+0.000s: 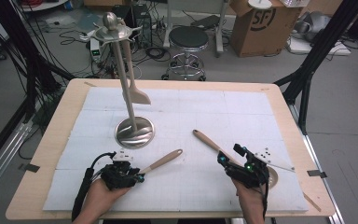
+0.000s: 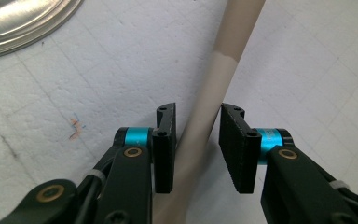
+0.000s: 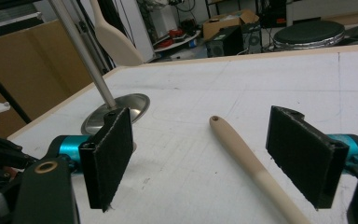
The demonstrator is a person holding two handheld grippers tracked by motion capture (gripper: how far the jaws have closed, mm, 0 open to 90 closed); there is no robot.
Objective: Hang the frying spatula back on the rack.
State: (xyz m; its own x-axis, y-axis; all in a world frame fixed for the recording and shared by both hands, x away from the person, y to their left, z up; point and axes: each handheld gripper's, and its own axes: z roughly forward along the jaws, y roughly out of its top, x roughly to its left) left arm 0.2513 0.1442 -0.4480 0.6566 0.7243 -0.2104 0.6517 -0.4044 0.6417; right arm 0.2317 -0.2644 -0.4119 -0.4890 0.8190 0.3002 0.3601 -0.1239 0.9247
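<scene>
Left gripper (image 2: 196,147): narrow, handle (image 2: 200,126) between pads, ungripped | right gripper (image 3: 214,161): wide, empty | squeeze squarely before you lift.

The left gripper (image 1: 137,178) is covering the near end of the left utensil's handle (image 1: 164,160), so its head isn't showing. The right gripper (image 1: 235,164) is hiding much of the right utensil (image 1: 206,140); its head (image 1: 273,176) is peeking out behind, shape unclear.
</scene>
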